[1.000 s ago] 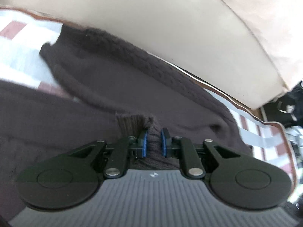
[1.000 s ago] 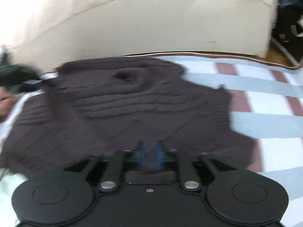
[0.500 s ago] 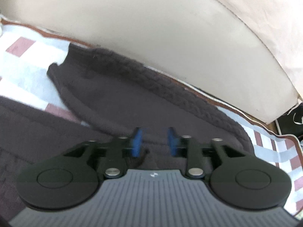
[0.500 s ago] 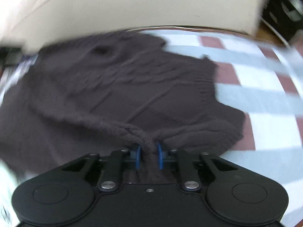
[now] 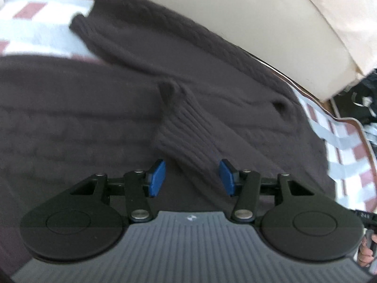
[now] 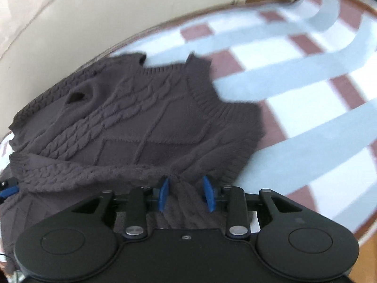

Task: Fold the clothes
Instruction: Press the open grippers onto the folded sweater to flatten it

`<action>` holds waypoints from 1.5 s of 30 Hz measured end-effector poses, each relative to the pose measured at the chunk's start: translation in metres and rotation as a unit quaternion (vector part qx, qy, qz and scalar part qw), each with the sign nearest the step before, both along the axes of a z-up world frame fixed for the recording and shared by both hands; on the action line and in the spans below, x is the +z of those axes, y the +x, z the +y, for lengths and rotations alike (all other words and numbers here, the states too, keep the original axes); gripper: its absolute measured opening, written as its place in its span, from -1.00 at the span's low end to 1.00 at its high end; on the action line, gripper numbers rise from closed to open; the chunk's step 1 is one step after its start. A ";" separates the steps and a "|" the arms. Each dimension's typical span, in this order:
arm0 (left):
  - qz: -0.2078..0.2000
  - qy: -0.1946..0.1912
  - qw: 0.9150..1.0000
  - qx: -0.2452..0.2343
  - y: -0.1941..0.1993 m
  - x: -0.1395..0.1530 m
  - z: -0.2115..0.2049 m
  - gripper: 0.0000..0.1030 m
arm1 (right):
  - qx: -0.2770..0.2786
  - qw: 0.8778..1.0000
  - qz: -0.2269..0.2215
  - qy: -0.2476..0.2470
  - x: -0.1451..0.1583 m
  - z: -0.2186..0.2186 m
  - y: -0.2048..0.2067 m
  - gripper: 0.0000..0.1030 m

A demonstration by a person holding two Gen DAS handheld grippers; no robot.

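A dark brown cable-knit sweater [image 5: 212,75] lies spread on a checked rug [image 5: 35,21]. In the left wrist view its ribbed sleeve cuff [image 5: 186,132] lies on the body, just ahead of my left gripper [image 5: 192,176], which is open and empty with the blue pads wide apart. In the right wrist view the sweater [image 6: 132,122] lies partly folded, its sleeve drawn across the front. My right gripper [image 6: 186,193] has its jaws partly apart with a bunch of sweater fabric [image 6: 186,202] lying between the pads.
A cream sofa base [image 5: 235,11] runs along the rug's far edge, close behind the sweater; it also shows in the right wrist view [image 6: 94,18]. The red, white and blue checked rug [image 6: 294,75] stretches to the right. Dark clutter [image 5: 362,99] sits at far right.
My left gripper let go of the sleeve cuff and opened wide; the cuff now lies on the sweater body. My right gripper carried fabric across, and its jaws have spread apart.
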State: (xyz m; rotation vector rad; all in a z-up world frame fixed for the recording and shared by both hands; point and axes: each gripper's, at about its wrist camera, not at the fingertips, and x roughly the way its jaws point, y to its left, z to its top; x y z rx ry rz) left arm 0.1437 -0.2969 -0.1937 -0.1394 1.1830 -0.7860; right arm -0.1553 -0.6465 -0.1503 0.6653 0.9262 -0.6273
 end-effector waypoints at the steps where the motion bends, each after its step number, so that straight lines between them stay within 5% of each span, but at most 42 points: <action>1: 0.009 -0.006 1.000 -0.007 -0.006 -0.002 0.001 -0.03 | 0.010 1.000 -0.007 -0.006 0.005 0.008 -0.006 -0.27; 4: 0.016 -0.003 0.999 -0.035 -0.027 -0.003 -0.003 -0.03 | 0.045 0.998 -0.031 -0.021 0.020 0.033 -0.024 -0.22; 8: -0.007 -0.005 0.994 -0.111 -0.063 0.010 -0.020 -0.03 | 0.101 0.994 -0.029 -0.032 0.015 0.063 -0.037 0.09; 14: -0.026 -0.014 0.969 -0.246 -0.124 0.023 -0.069 -0.03 | 0.110 0.994 -0.021 -0.008 -0.021 0.069 -0.028 0.14; 17: -0.057 0.003 0.949 -0.311 -0.154 0.021 -0.096 -0.03 | 0.095 0.995 -0.025 -0.010 -0.032 0.065 -0.016 0.25; 19: -0.091 0.019 0.932 -0.352 -0.172 0.019 -0.110 -0.03 | 0.080 0.996 -0.015 -0.021 -0.038 0.062 -0.008 -0.09; 20: -0.102 0.025 0.925 -0.366 -0.177 0.018 -0.114 -0.03 | 0.085 0.996 -0.032 -0.016 -0.034 0.061 -0.010 -0.79; 25: -0.110 0.006 0.904 -0.414 -0.196 0.020 -0.123 -0.01 | 0.089 0.991 -0.088 -0.042 0.004 0.088 -0.040 -0.80; 30: -0.101 -0.032 0.888 -0.447 -0.213 0.027 -0.123 0.19 | 0.107 0.993 -0.016 -0.052 0.011 0.110 -0.063 -0.83; 33: -0.081 -0.017 0.893 -0.443 -0.216 0.016 -0.133 0.27 | 0.094 0.995 0.011 -0.019 -0.013 0.101 -0.063 -1.00; 38: 0.011 0.011 0.923 -0.384 -0.191 -0.007 -0.136 0.27 | 0.115 0.993 -0.028 -0.026 0.000 0.095 -0.069 -0.94; 40: 0.003 0.015 0.929 -0.370 -0.184 -0.009 -0.129 0.27 | 0.095 0.993 -0.048 -0.049 0.008 0.088 -0.080 -0.74; 42: 0.005 0.008 0.937 -0.350 -0.174 -0.005 -0.120 0.27 | 0.071 0.993 -0.067 -0.063 0.015 0.079 -0.094 -0.19; 45: 0.022 -0.022 0.955 -0.295 -0.149 0.001 -0.102 0.27 | 0.052 0.991 -0.081 -0.090 0.018 0.061 -0.108 0.07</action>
